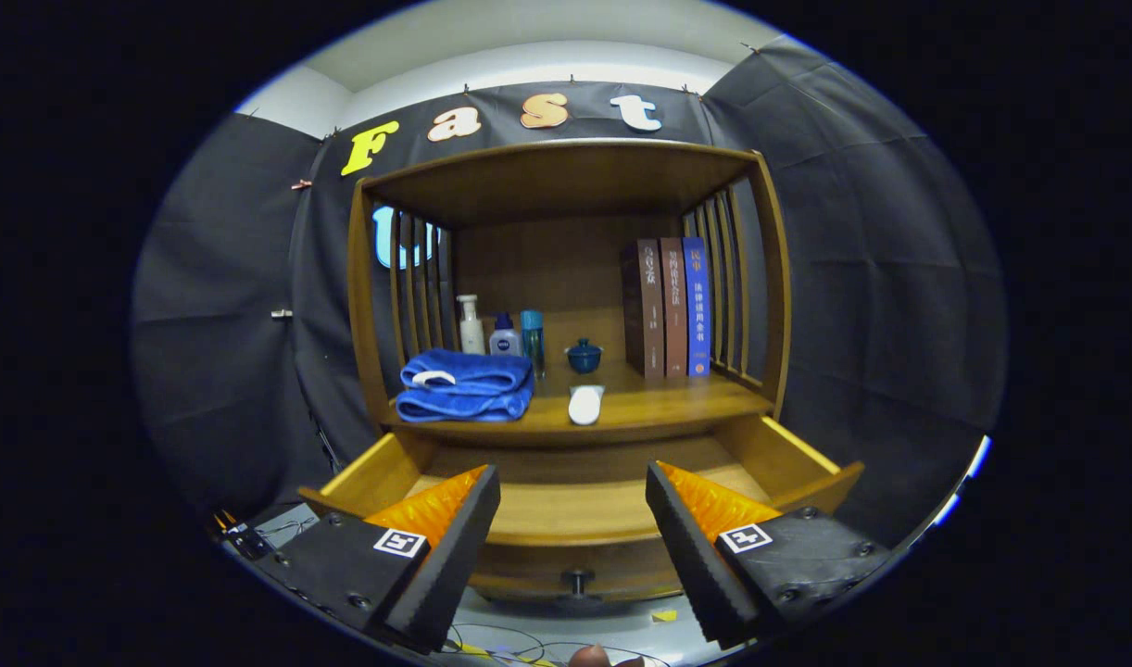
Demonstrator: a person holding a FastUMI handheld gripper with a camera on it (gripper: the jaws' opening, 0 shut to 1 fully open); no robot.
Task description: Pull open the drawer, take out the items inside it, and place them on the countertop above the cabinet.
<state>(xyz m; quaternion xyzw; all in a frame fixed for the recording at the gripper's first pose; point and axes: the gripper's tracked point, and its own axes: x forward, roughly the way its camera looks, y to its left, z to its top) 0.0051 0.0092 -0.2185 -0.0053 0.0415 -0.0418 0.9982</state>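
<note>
Gripper (pixel 573 519) released, empty, backed off above the open drawer (pixel 575 505); white item (pixel 585 405) already on counter (pixel 659 412) above drawer.

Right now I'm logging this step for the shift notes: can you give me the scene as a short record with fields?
drawer: pulled open below the countertop, its knob facing the gripper; the part of its floor in view is bare
gripper: open, fingers spread apart above the drawer, holding nothing
countertop: bears a folded blue towel, a white oval item, three bottles, a small blue lidded pot and three upright books
white oval item: lies near the front edge, right of the towel
</note>
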